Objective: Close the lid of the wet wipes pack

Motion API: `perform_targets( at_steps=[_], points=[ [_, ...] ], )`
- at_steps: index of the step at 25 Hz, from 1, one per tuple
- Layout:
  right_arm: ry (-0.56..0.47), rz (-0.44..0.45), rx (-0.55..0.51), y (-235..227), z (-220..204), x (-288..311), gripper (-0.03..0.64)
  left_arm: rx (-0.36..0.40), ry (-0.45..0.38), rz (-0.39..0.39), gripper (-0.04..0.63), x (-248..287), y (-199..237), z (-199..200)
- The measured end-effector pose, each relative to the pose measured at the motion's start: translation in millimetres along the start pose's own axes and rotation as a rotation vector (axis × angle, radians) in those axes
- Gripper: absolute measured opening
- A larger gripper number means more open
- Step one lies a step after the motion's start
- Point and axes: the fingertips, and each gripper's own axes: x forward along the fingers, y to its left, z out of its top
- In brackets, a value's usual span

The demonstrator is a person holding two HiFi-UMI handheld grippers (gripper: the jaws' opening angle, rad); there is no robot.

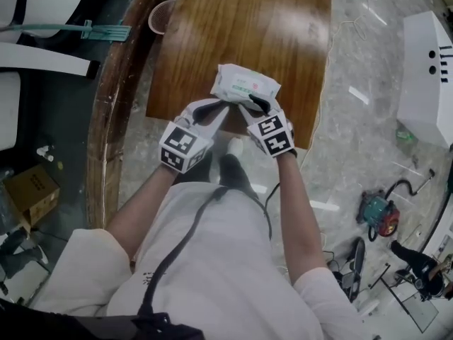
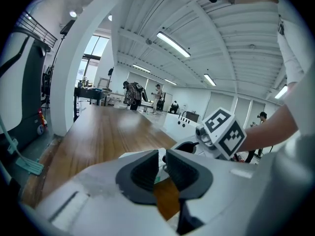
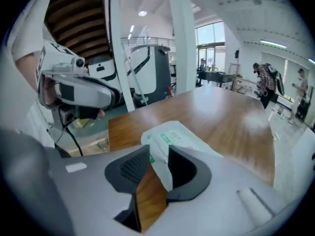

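My left pads (image 2: 143, 173): almost together. A sliver of white-and-green film sits in the slit, so I judge they nip the pack's near-left edge.
My right pads (image 3: 131, 168): clamped on a fold of the pack's near-right edge, with the film running up between them.
Left gripper (image 2: 162, 164): low over the table's near edge, just beside the right gripper (image 3: 158, 160), and both point away from me.
Wet wipes pack (image 1: 245, 83): on the wooden table (image 1: 241, 20) close to its near edge, its near side held up by my jaws.
Lid: I cannot make out whether it is up or down; the top shows only a green label.
Doing it well: I think one gripper should hold the edge as an anchor while the other lets go and presses flat on the flap. Pulling both ways would only crumple the soft pack.
Risk: the pack may slide on the polished wood.
Count: one pack, two grippers, one table.
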Motion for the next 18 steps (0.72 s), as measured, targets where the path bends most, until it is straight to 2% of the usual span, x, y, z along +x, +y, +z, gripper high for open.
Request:
perform_targets(
  at_steps=[3, 7, 11, 18],
  points=[
    [-0.126, -0.043, 0.127, -11.5, 10.5, -22.5, 0.009, 0.016, -0.024, 0.001, 0.055, -2.8, -0.8, 15.8],
    [-0.239, -0.028, 0.215, -5.1, 23.3, -48.5, 0.009, 0.038, -0.049, 0.005, 0.055, -10.3, -3.5, 34.6],
    [-0.321, -0.043, 0.211, 3.7, 40.6, -75.2, 0.008, 0.062, -0.072, 0.009, 0.055, -18.8, -7.1, 50.8],
    [-0.403, -0.096, 0.216, 9.8, 54.8, -108.9, 0.008, 0.078, -0.098, 0.013, 0.054, -32.1, -13.6, 64.8]
  ],
)
